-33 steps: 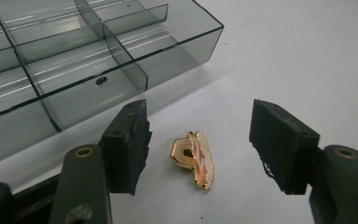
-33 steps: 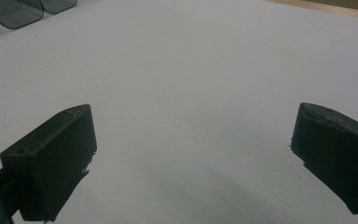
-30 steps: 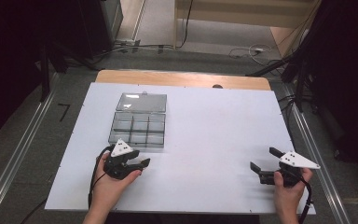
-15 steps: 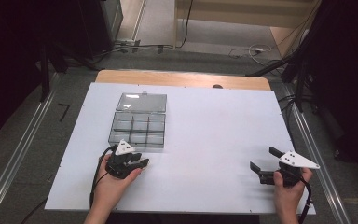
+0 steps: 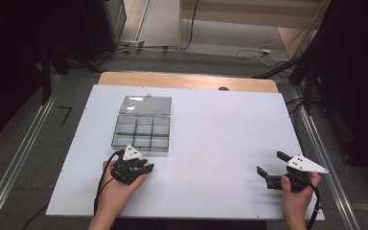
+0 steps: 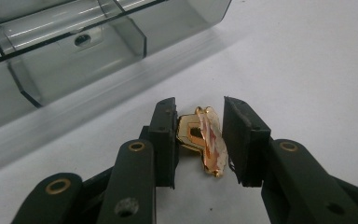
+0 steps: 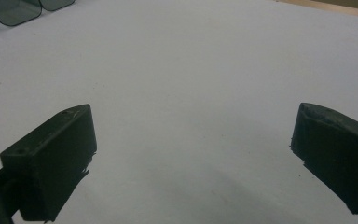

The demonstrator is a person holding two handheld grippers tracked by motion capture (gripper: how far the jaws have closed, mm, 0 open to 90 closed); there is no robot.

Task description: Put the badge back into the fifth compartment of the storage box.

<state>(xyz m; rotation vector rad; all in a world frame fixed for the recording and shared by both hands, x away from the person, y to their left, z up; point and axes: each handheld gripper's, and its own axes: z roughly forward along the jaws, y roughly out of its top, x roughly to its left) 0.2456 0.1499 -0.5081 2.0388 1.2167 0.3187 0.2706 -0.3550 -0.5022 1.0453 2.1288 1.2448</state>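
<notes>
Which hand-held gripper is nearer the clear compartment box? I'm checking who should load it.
Left. The left hand-held gripper sits just in front of the clear compartment box; the right hand-held gripper is far across the table.

The box (image 6: 74,51) runs off the left gripper view's top and left edges. The gold piece (image 6: 204,140) is partly hidden behind the pads; what it is stays unclear.

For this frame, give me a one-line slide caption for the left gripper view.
Left gripper closing around a small gold trinket on the white table, beside a clear compartment box.
</notes>
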